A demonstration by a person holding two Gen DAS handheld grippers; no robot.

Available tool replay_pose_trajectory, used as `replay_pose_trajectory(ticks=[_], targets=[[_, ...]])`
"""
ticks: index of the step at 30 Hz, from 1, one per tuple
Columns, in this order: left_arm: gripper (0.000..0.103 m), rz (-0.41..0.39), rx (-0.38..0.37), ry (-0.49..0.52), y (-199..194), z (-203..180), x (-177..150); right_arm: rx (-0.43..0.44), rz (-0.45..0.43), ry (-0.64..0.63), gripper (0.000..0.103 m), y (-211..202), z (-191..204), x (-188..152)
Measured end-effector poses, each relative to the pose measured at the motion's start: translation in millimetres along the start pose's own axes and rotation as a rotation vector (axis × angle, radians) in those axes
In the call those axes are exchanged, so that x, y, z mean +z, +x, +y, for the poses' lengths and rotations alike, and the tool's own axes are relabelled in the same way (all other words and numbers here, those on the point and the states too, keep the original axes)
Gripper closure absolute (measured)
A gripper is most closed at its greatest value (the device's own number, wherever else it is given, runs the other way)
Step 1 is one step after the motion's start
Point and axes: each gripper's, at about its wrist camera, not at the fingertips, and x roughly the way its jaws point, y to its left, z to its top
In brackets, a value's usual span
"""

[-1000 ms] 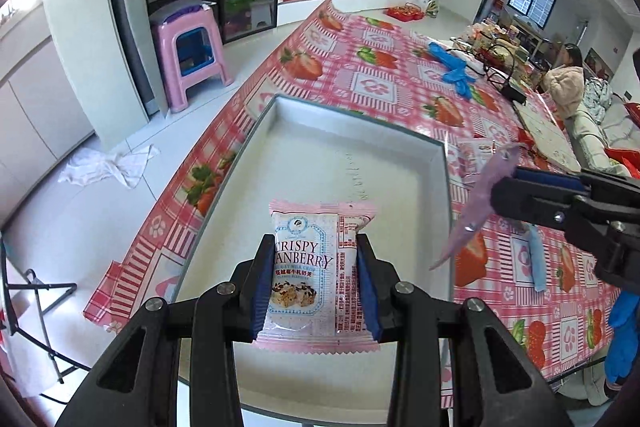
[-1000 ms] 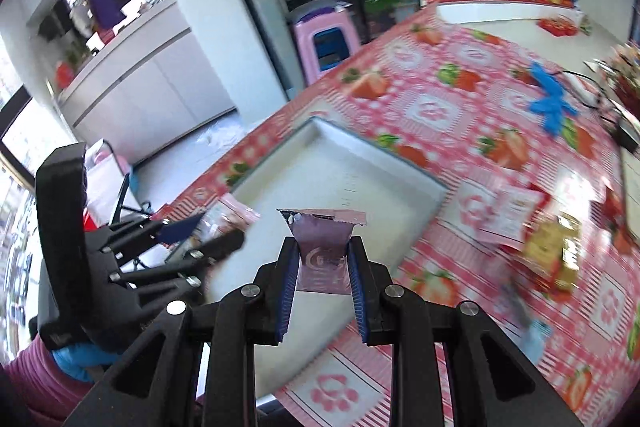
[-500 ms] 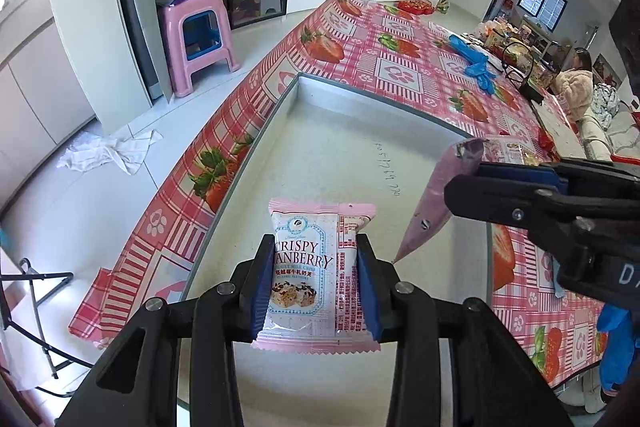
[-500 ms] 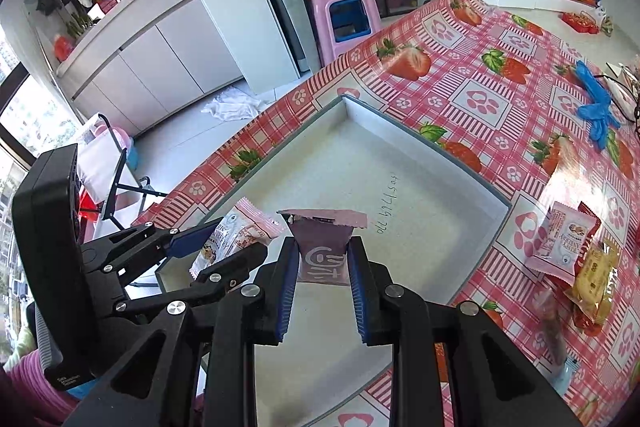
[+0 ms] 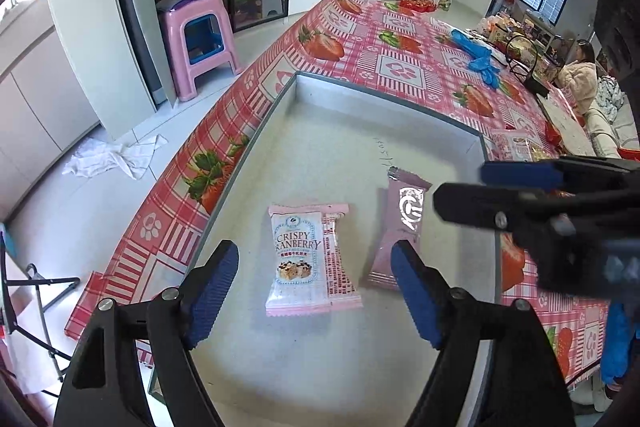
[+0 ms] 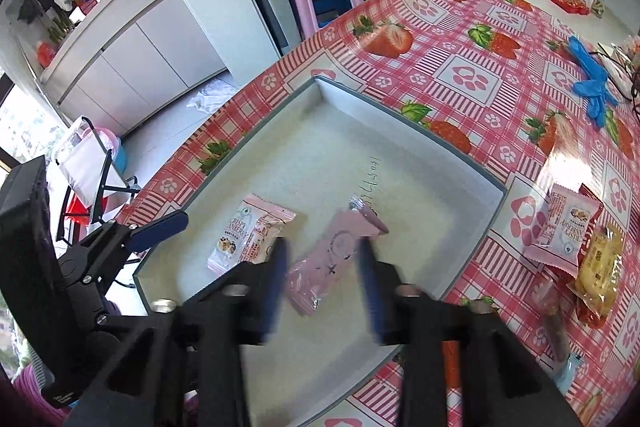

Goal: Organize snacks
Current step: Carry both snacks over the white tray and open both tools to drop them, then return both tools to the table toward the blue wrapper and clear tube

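Observation:
A pink "Crispy Cranberry" packet [image 5: 306, 259] [image 6: 248, 233] lies flat inside the shallow grey tray [image 5: 360, 131] [image 6: 420, 163]. Beside it lies a mauve snack packet [image 5: 400, 227] [image 6: 334, 259]. My left gripper [image 5: 314, 291] hangs just above the cranberry packet, its jaws opening, blue pads clear of the wrapper on both sides. My right gripper [image 6: 322, 283] hovers over the mauve packet, jaws opening and blurred, not touching it. The right gripper [image 5: 520, 195] also shows in the left wrist view, and the left gripper [image 6: 132, 239] in the right wrist view.
The tray sits on a red strawberry-print tablecloth [image 6: 460, 59]. More snack packets [image 6: 568, 227] lie right of the tray. Blue gloves [image 6: 592, 83] lie farther back. A pink stool [image 5: 196, 39] and a white cloth [image 5: 116, 159] are on the floor beyond the table edge.
Both grippers have opened and let go: the cranberry packet and the mauve packet now lie in the tray. The right gripper came down and across toward the tray.

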Motion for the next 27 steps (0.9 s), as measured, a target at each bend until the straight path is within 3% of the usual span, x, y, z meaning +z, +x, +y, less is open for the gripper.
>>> replay_pose_trajectory(ticks=[2, 10, 21, 27], targets=[[0.019, 0.009, -0.003, 0.002, 0, -3, 1, -0.023, -0.020, 0.014, 0.007, -4, -5, -2], [0.019, 0.023, -0.021, 0.043, -5, -30, 3, -0.074, -0.032, 0.129, 0.007, -19, -51, -22], [0.018, 0.072, -0.097, 0.157, -2, -114, 6, -0.287, 0.019, 0.339, 0.007, -41, -171, -95], [0.018, 0.140, -0.130, 0.176, 16, -166, 4, -0.381, 0.052, 0.346, 0.007, -34, -199, -128]])
